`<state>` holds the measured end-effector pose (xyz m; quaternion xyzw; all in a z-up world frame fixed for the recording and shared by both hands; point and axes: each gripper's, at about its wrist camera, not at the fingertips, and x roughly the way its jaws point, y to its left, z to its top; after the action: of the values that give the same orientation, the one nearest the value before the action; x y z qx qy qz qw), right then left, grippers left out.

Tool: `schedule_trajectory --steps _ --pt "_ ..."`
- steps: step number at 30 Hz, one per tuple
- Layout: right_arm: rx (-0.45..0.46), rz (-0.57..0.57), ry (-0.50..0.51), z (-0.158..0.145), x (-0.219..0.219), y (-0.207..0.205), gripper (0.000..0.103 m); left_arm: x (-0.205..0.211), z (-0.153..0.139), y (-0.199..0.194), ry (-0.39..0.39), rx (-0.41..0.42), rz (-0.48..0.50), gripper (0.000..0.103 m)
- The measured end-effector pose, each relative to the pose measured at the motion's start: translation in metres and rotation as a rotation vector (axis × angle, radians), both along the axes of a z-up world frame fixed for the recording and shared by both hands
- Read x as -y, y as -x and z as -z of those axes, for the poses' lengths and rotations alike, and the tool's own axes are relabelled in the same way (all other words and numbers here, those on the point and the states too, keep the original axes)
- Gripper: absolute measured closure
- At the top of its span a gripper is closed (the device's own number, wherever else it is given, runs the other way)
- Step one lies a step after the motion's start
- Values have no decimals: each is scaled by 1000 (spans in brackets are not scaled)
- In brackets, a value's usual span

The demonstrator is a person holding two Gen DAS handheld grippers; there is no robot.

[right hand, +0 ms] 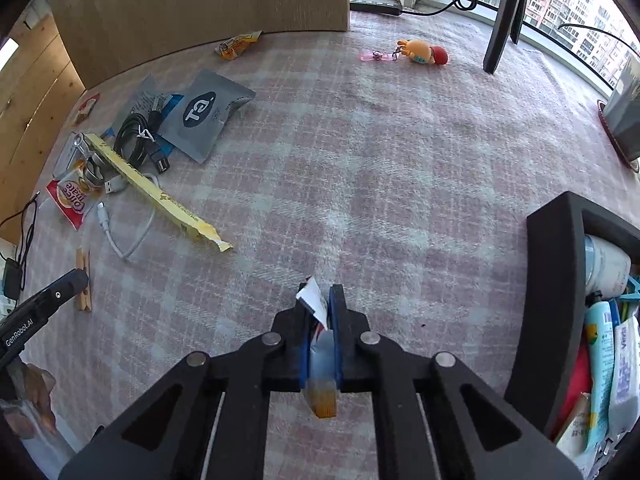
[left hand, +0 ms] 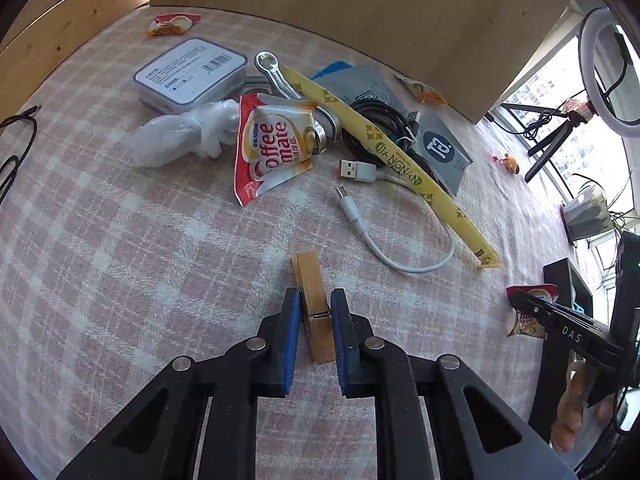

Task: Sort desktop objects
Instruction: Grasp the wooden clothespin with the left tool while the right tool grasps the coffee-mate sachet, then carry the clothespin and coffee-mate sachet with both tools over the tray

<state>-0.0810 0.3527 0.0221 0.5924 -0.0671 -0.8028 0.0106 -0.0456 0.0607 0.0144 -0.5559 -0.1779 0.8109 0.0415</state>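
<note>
Checked pink cloth covers the worktop (right hand: 380, 152), with a cardboard box (left hand: 360, 12) at its far edge, and we judge the sorting partly done: the dark bin (right hand: 552, 280) at the near right already holds tubes and packets, while most clutter is still out on the cloth. Going down in size, we count one white flat case (left hand: 190, 74), one crumpled clear plastic bag (left hand: 180, 132), one long yellow stick packet (left hand: 396, 160), two grey pouches, the nearer marked with an oval logo (right hand: 202, 114), one Coffee mate sachet (left hand: 270, 148), one coiled black cable (right hand: 134, 138), one white USB cable (left hand: 400, 256), one metal spanner (left hand: 276, 76), one orange toy keyring (right hand: 420, 53), two small orange snack packets far off, and one wooden clothespin (left hand: 314, 308). Our left gripper (left hand: 315, 300) has its fingers apart, one on each side of that clothespin, which lies flat on the cloth, close to but perhaps not yet pressing it. Our right gripper (right hand: 320, 300) is clamped on a small sachet (right hand: 316, 300), held above the cloth just left of the bin, so dropping it in looks next.
</note>
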Motion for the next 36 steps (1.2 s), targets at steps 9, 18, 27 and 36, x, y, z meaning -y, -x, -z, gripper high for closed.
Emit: schedule_trajectory --steps 9,18,27,36 --pt "-67 64 52 -39 -26 -7 95 -31 -29 3 -39 -53 77 89" --pt "-146 203 49 -79 -90 -30 94 -123 -67 14 -93 -93 286 89" --pt "-168 380 2 -102 -182 -80 94 -257 -97 -18 -118 -107 611 89" --pt "-179 527 -24 -114 -252 -125 94 -369 -117 -81 -126 -105 913 88"
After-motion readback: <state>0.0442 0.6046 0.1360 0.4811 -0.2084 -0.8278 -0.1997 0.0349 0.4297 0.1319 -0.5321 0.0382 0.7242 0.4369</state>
